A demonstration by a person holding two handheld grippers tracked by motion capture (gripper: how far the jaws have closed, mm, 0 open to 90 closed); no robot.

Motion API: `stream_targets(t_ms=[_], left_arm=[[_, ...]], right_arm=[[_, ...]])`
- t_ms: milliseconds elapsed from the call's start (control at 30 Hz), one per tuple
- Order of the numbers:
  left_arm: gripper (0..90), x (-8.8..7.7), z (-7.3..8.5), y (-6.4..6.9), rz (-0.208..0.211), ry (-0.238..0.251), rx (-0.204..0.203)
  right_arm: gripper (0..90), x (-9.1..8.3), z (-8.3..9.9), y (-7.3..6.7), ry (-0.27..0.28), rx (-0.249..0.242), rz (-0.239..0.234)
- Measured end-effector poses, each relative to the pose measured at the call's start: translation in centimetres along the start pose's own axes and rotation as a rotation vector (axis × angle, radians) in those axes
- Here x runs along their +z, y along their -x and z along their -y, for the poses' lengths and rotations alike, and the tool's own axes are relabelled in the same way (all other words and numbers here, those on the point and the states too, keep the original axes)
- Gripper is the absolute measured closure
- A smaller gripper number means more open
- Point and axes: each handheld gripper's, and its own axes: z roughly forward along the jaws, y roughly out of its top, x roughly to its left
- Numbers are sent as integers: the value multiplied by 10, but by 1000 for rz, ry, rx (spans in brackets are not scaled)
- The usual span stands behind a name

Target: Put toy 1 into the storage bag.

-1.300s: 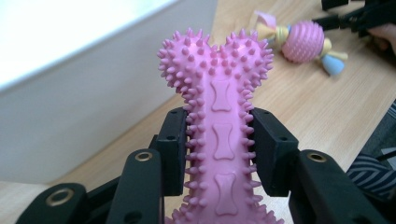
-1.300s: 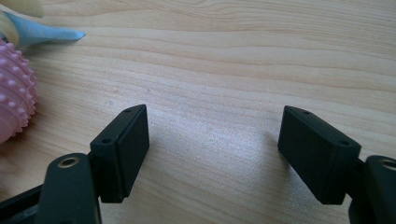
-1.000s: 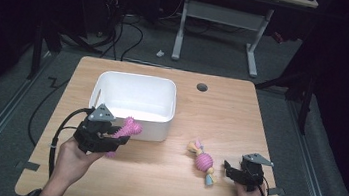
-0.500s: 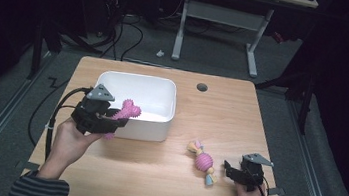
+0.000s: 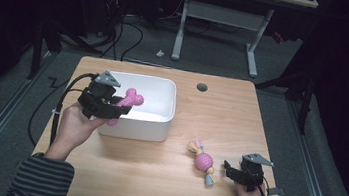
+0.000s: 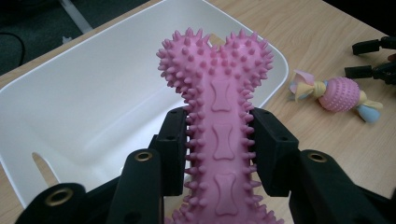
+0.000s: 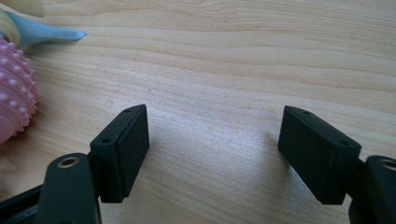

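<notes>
Pink spiky bone toy (image 6: pixel 219 135) sits clenched in the left gripper's (image 5: pixel 111 104) jaws over the white bin's (image 5: pixel 159 126) 9 o'clock rim, while the right gripper (image 5: pixel 234 172) rests released on the surface (image 5: pixel 240 121) beside a ball toy (image 5: pixel 203 161).

A light wooden rectangular table (image 5: pixel 260 118) is standing on grey carpeted floor (image 5: pixel 290 99), a small round dark grommet (image 5: pixel 202 87) sitting near its far edge. Beyond it, black cables (image 5: pixel 131 31) are trailing beside a white-legged metal desk frame (image 5: pixel 252 48).
</notes>
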Motion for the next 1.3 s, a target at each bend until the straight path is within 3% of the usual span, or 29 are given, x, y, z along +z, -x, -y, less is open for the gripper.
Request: stream_targets(t_ms=[367, 567, 1300], left_arm=[[590, 19, -7, -11, 12, -9, -16], [590, 31, -13, -12, -19, -30, 7], [587, 65, -14, -25, -48, -72, -1]], right_arm=[[250, 0, 0, 0, 1, 0, 1], [250, 0, 0, 0, 1, -2, 1], [250, 0, 0, 0, 0, -1, -1]])
